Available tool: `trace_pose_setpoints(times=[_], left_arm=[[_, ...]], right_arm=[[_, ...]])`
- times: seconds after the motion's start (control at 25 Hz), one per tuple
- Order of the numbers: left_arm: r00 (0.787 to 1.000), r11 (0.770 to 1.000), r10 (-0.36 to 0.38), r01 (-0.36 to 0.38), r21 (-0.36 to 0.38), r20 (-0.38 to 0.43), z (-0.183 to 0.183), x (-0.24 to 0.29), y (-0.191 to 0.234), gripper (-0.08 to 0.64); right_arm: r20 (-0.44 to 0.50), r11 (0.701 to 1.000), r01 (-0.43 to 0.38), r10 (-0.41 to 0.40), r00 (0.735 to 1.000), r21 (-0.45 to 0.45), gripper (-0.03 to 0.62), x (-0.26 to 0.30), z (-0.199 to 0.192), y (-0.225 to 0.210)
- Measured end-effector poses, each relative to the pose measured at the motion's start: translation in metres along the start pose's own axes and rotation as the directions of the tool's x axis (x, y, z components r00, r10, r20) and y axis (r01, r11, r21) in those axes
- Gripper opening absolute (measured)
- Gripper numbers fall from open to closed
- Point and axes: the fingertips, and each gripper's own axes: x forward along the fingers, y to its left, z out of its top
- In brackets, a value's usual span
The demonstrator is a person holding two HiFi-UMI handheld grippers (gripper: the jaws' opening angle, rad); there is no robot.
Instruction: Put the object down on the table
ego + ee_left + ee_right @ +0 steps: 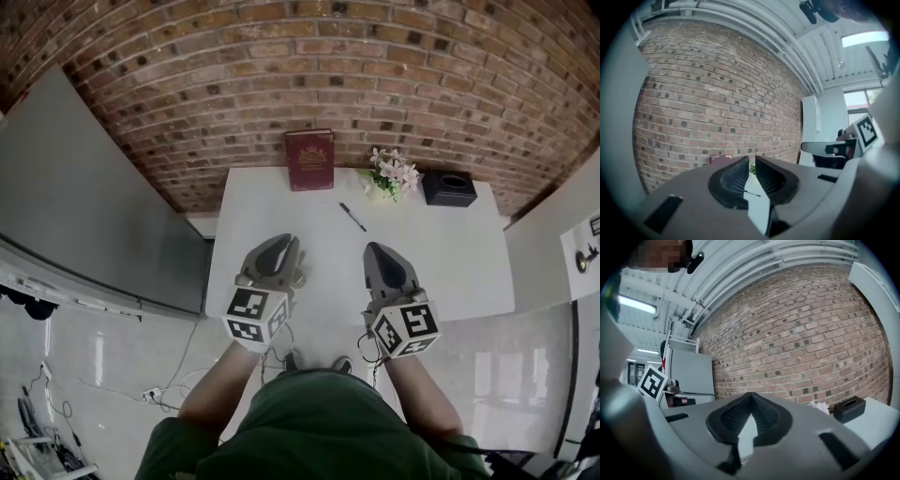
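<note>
We hold both grippers over the near edge of a white table (450,272) that is pushed up against a red brick wall (281,84). The floor (94,356) is glossy pale tile with cables (169,380) trailing over it, a grey panel (84,206) runs along the left, and white beams (754,28) cross the ceiling. At the wall stands a dark red book (309,159) with a gold emblem whose lettering is too small for us to read. Beside it are flowers (392,173) and a black box (449,188) with a slot in its top. A pen (352,217) lies on the bare top, well ahead of us. The only other print is the black-and-white square markers on the cubes (256,314). The left gripper (284,242) has its ribbed pads (733,180) all but pressed together, with a thin slit between them and nothing in it. The right gripper (377,249) has its pads (736,418) meeting at the tips, also on nothing. Neither grips an object, and which thing is meant we cannot tell. Everything we see rests on the table.
</note>
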Motion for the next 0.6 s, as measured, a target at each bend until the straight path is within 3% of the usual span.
trace_pose_setpoints(times=[0.6], left_arm=[[0.992,0.999,-0.041,0.041,0.002,0.118,0.043,-0.002,-0.017,0.034]], right_arm=[[0.061,0.993,0.011,-0.003,0.998,-0.117,0.002,-0.016,0.032,0.011]])
